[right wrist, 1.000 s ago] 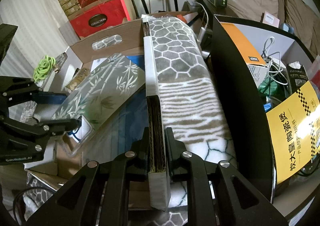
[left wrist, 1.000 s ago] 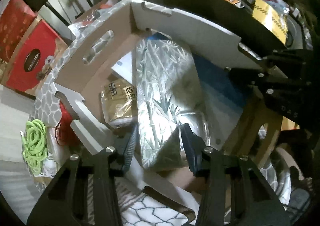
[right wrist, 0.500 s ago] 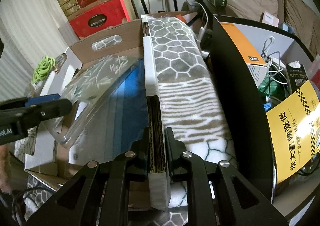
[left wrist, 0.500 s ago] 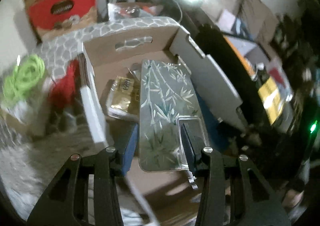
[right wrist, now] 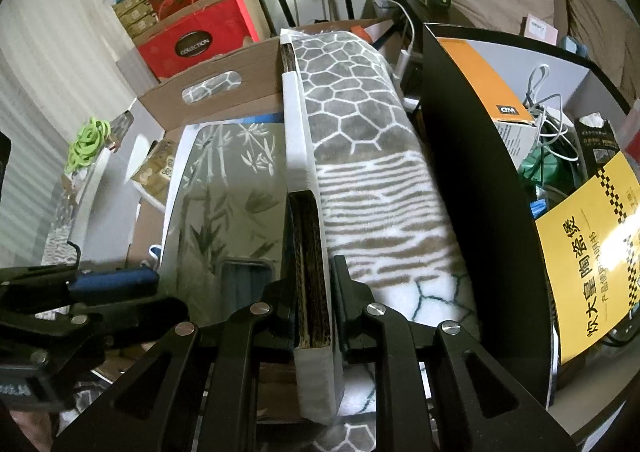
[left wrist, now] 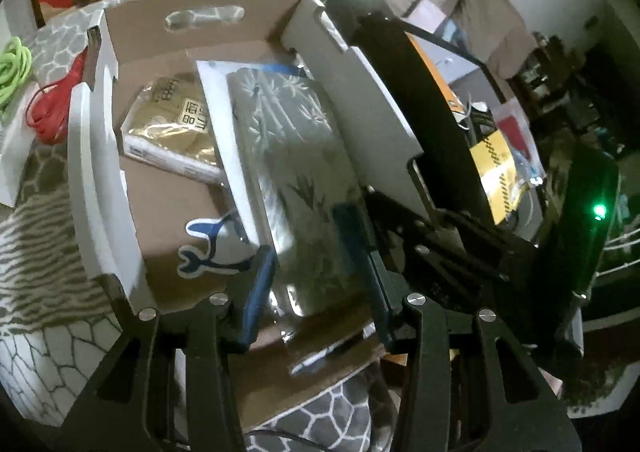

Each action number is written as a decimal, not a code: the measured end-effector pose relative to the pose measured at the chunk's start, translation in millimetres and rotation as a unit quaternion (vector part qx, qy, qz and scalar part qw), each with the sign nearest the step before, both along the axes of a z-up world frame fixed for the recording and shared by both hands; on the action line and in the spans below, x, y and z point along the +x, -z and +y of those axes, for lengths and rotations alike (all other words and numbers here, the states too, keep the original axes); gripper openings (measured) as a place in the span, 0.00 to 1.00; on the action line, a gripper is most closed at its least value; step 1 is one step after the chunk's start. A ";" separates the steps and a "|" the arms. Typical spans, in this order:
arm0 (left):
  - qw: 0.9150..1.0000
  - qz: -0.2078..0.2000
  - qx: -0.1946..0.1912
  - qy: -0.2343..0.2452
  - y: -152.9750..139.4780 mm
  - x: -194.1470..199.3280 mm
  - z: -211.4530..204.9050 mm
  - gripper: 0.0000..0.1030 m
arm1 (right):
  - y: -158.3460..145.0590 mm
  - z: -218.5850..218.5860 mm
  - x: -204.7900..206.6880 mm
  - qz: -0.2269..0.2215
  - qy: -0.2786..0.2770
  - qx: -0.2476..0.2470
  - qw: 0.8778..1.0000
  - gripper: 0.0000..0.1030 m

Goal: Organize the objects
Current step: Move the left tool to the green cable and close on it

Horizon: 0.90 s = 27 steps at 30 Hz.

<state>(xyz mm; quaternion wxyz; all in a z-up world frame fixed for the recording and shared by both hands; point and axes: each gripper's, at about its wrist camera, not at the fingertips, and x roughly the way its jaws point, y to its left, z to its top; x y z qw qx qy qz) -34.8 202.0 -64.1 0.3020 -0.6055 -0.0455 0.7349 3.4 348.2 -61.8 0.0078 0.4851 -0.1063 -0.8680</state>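
Observation:
A clear tray with a bamboo pattern (left wrist: 296, 156) lies flat inside the open cardboard box (left wrist: 208, 36), on top of a flat white package (left wrist: 218, 108). My left gripper (left wrist: 310, 268) is shut on the tray's near end, one blue pad against each long edge. In the right wrist view the tray (right wrist: 224, 188) lies just left of the box's right wall (right wrist: 298, 140). My right gripper (right wrist: 312, 292) is shut on that wall, pinching the cardboard edge. One blue finger (right wrist: 112, 280) of the left gripper shows at the lower left.
A gold packet (left wrist: 172, 124) and a whale sticker (left wrist: 208, 248) are in the box. Green cord (left wrist: 12, 68) and red cord (left wrist: 52, 108) lie left of it. A patterned blanket (right wrist: 360, 124) and a black bin (right wrist: 472, 172) of cables stand to the right.
The tray stood tilted on its edge and has come down flat into the box as my left gripper rolled. The right gripper has stayed on the box wall.

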 end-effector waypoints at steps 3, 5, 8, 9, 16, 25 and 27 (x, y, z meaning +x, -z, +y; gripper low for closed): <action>1.000 -0.009 0.026 0.009 -10.4 -2.9 -10.0 0.47 | 0.2 1.1 -0.8 -0.001 -0.001 0.000 1.000 0.15; 0.999 -0.002 0.035 0.008 -19.8 -7.5 -19.0 0.51 | 0.6 2.1 -1.4 -0.001 -0.002 0.000 1.000 0.15; 0.998 0.033 0.044 -0.012 -42.2 -15.3 -45.4 0.53 | 0.8 2.7 -1.1 0.000 -0.003 0.000 1.000 0.15; 0.998 0.045 0.041 -0.018 -48.1 -18.7 -52.2 0.58 | 0.9 2.7 -1.1 -0.001 -0.003 0.000 1.000 0.15; 0.987 0.121 -0.026 -0.101 -69.7 -57.4 -121.5 0.67 | 0.8 2.9 -0.9 -0.002 -0.004 0.004 1.000 0.15; 0.975 0.118 -0.073 -0.171 -52.5 -102.0 -203.8 0.68 | 1.7 2.2 -1.8 -0.004 -0.006 0.007 1.000 0.16; 0.976 0.112 -0.068 -0.175 -45.8 -107.9 -211.7 0.68 | 1.8 2.4 -2.0 -0.004 -0.006 0.007 1.000 0.16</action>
